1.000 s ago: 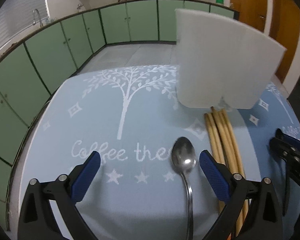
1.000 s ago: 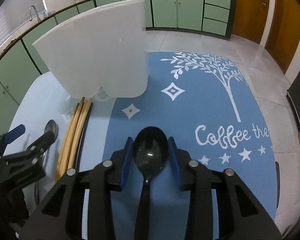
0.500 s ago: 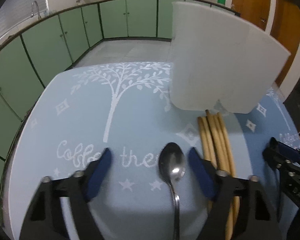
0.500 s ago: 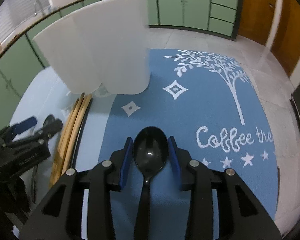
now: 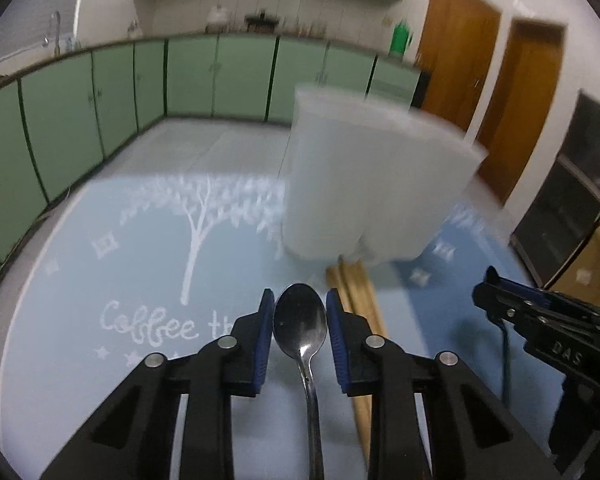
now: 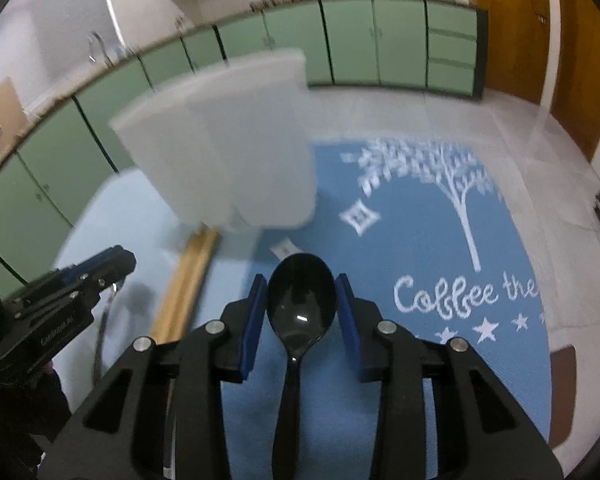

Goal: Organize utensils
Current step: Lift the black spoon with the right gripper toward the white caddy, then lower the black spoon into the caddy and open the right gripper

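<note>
My left gripper (image 5: 300,322) is shut on a metal spoon (image 5: 301,326), its bowl between the blue pads, lifted above the blue mat. My right gripper (image 6: 302,302) is shut on a black plastic spoon (image 6: 300,304), also held above the mat. A white plastic utensil holder (image 5: 374,184) stands upright ahead of both grippers; it also shows in the right wrist view (image 6: 228,148). Wooden chopsticks (image 5: 354,292) lie on the mat in front of the holder, between the two grippers, also seen in the right wrist view (image 6: 188,272).
The table is covered by a blue mat (image 6: 440,248) with a white tree and lettering. Green cabinets (image 5: 148,76) line the far wall and wooden doors (image 5: 496,88) stand at the right. The right gripper body shows at the right edge of the left wrist view (image 5: 540,320).
My left gripper has closed on the metal spoon and lifted it off the mat. My right gripper has risen with the black spoon. Both views have tilted up.
</note>
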Motion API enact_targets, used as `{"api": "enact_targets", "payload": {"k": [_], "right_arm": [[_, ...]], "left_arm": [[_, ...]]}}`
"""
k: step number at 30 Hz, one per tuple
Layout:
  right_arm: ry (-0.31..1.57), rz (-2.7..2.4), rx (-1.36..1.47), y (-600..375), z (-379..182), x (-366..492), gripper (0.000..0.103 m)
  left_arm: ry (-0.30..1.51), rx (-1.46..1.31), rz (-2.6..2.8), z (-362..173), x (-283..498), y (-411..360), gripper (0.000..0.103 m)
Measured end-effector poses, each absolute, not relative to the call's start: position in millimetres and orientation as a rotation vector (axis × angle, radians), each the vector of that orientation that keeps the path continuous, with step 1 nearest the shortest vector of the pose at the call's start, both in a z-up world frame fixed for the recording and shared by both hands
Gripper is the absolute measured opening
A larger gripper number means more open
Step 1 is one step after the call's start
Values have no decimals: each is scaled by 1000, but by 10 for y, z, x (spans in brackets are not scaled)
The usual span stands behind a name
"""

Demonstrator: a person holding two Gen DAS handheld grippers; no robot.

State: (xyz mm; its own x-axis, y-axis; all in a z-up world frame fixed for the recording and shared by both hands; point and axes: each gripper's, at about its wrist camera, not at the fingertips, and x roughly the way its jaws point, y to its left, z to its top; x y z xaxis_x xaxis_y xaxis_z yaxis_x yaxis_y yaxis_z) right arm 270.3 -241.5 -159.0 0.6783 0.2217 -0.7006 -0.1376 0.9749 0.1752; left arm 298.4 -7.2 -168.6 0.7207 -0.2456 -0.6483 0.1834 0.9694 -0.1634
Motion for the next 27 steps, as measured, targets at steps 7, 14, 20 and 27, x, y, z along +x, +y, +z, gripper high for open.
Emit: {"api": "enact_targets", "payload": {"k": [7,14,20,27], "right_arm": [[635,252,119,-2373,-1319,2539,34],[524,273,135,-2415,-1083,2497,33],[442,299,161,-2455,-832,2599,33],[361,316,165,-2498,-490,2851,33]], "left_arm": [[538,-102,-254,-1437,2616,-36,26],[460,-110,-256,-1232,2450,4,26],[382,-125,-260,-1004,2404,40,25],[252,-162,-275,-491,2389,107,24]]}}
